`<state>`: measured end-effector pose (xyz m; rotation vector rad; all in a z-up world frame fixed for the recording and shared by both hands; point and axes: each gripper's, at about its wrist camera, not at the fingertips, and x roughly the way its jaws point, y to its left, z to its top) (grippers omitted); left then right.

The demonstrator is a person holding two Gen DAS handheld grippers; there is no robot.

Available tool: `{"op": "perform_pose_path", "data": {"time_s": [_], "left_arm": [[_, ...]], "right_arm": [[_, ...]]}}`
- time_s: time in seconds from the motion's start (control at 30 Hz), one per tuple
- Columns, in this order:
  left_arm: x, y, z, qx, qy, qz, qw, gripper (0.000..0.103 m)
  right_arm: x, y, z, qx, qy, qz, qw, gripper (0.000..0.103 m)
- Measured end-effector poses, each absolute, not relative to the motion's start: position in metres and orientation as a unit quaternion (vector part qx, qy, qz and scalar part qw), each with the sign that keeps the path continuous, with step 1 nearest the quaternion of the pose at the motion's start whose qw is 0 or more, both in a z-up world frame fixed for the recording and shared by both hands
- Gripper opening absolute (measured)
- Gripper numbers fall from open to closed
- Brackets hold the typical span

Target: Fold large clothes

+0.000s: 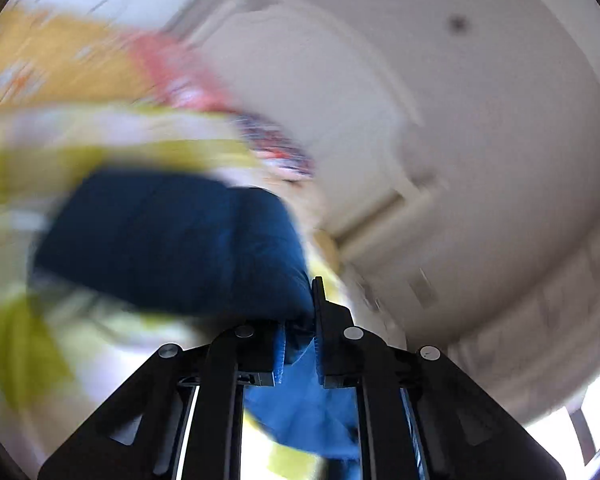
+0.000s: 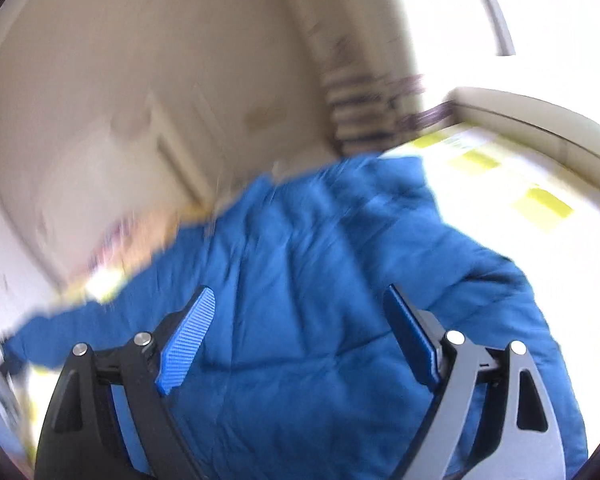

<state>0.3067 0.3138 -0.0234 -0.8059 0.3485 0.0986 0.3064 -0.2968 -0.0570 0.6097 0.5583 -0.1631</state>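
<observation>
The left gripper (image 1: 300, 344) is pinching an edge of the blue padded jacket (image 2: 300, 280) lying on the yellow-patterned bedding (image 2: 500, 184), the right gripper (image 2: 300, 332) is hovering wide apart, and the soft, bulky quilting is probably wanting hem-edge grips

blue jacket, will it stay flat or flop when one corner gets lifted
Likely floppy: the jacket is quilted, creased and draped over the bed, so it should sag. Its puffy padding suggests it is light for its bulk. Where the left gripper pinches it, the fabric bunches, so it may slide or unfold.
</observation>
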Motion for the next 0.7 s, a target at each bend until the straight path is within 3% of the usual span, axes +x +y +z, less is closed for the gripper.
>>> {"op": "perform_pose_path", "data": {"time_s": [0.2, 0.37, 0.47, 0.53, 0.6, 0.7], "left_arm": [[0.329, 0.077, 0.025, -0.122, 0.231, -0.125, 0.957, 0.009], [0.354, -0.079, -0.036, 0.023, 0.356, -0.212, 0.91, 0.009], [0.365, -0.122, -0.094, 0.049, 0.436, -0.233, 0.868, 0.014], [0.357, -0.127, -0.102, 0.066, 0.408, -0.229, 0.881, 0.016], [0.351, -0.126, -0.101, 0.067, 0.412, -0.243, 0.876, 0.034], [0.327, -0.124, -0.082, 0.122, 0.39, -0.231, 0.883, 0.035]], "right_arm": [[0.284, -0.327, -0.057, 0.365, 0.193, -0.117, 0.903, 0.086], [0.284, -0.332, -0.062, 0.376, 0.197, -0.118, 0.898, 0.086], [0.286, -0.33, -0.063, 0.369, 0.202, -0.113, 0.9, 0.086], [0.286, -0.329, -0.063, 0.367, 0.206, -0.111, 0.9, 0.086], [0.285, -0.33, -0.065, 0.37, 0.209, -0.107, 0.899, 0.086], [0.287, -0.332, -0.067, 0.376, 0.215, -0.106, 0.895, 0.086]]}}
